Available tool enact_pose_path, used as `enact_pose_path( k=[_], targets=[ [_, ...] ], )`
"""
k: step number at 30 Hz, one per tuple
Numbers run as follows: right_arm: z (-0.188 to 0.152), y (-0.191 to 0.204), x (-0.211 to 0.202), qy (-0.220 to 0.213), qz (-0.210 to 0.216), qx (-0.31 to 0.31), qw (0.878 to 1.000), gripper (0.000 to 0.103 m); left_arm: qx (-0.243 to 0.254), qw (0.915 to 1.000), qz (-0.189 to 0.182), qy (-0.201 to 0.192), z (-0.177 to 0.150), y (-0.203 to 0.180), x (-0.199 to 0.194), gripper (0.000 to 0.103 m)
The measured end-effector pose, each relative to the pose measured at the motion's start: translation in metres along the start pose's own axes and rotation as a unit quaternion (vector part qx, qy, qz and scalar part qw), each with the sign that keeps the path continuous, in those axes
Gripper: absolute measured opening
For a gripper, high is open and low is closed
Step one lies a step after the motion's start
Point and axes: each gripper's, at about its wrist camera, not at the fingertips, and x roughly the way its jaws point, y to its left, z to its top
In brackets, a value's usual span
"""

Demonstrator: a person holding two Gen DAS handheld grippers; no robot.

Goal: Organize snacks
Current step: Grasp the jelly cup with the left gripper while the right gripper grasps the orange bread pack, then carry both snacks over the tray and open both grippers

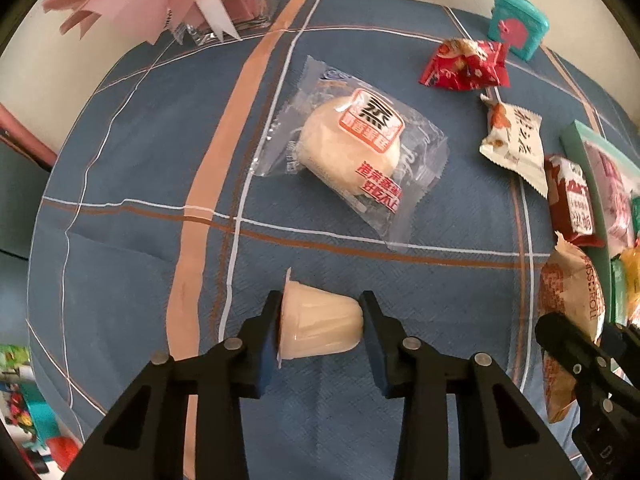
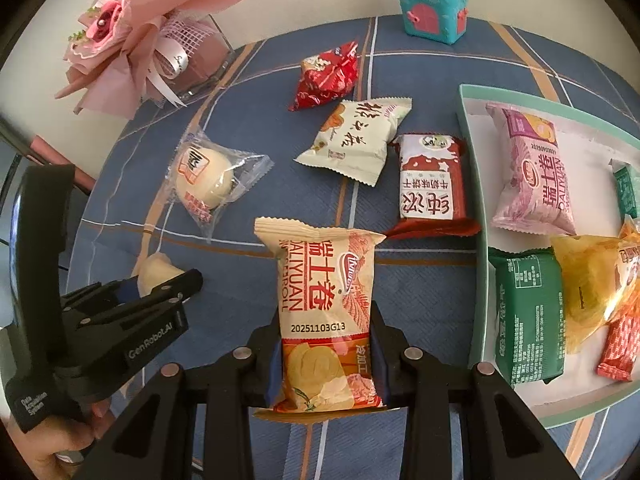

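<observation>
Cream-coloured jelly cup (image 1: pixel 320 322), lying on its side, clamped between the blue pads of the left gripper (image 1: pixel 320 330); foil lid against the left pad, base against the right pad. It sits low over the blue plaid tablecloth (image 1: pixel 120 200).

Beige Swiss-roll packet (image 2: pixel 326 312), red lettering, held upright between the pads of the right gripper (image 2: pixel 326 360); the jaws close on its lower half and the crimped top edge stands clear above them.

Ahead of the left gripper: a clear-wrapped white bun (image 1: pixel 350 148), flat on the cloth, apart from the cup. Ahead and to its right: a crumpled red packet (image 1: pixel 464 65), then a cream packet with brush lettering (image 1: pixel 514 142), then a dark red biscuit packet (image 1: pixel 570 200). Far ahead to the right: a teal box with a pink door (image 1: pixel 518 28).

To the right of the right gripper: a white tray with a pale green rim (image 2: pixel 474 184). In it: a pink Swiss-roll packet (image 2: pixel 534 172), a green packet (image 2: pixel 528 316), a yellow wrapped cake (image 2: pixel 584 292), a small red packet (image 2: pixel 618 352) near the front edge and a small green packet (image 2: pixel 626 188) at the right margin.

Ahead and far left of both grippers: a pink wrapped bouquet (image 2: pixel 132 40) at the table's edge.

Left of the right gripper: a person's hand (image 2: pixel 48 444) grips the left tool's handle.
</observation>
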Motion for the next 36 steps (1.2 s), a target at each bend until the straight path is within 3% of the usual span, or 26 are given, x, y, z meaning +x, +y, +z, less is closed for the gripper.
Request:
enact_pose_path(
  k=[13,21,25,30,36],
  targets=[
    [0.01,0.003,-0.026,-0.029,0.029,-0.001,0.999,0.037,-0.037,0.9972,-0.03,-0.058,0.012,-0.001,-0.048,0.039],
    [0.02,-0.033,-0.065,-0.073,0.012,0.029,0.997,0.037,-0.031,0.9931,-0.05,-0.102,0.022,-0.027,-0.081,0.039],
    [0.027,-0.067,-0.079,-0.089,-0.017,0.057,0.994,0.037,-0.018,0.9911,-0.075,-0.108,0.031,-0.056,-0.091,0.039],
    [0.031,-0.115,-0.1,-0.106,-0.053,0.095,0.988,0.037,0.035,0.9895,-0.087,-0.11,0.046,-0.118,-0.101,0.039],
    [0.029,-0.172,-0.119,-0.118,-0.088,0.152,0.977,0.038,0.111,0.9819,-0.112,-0.105,0.052,-0.2,-0.104,0.039]
  ],
)
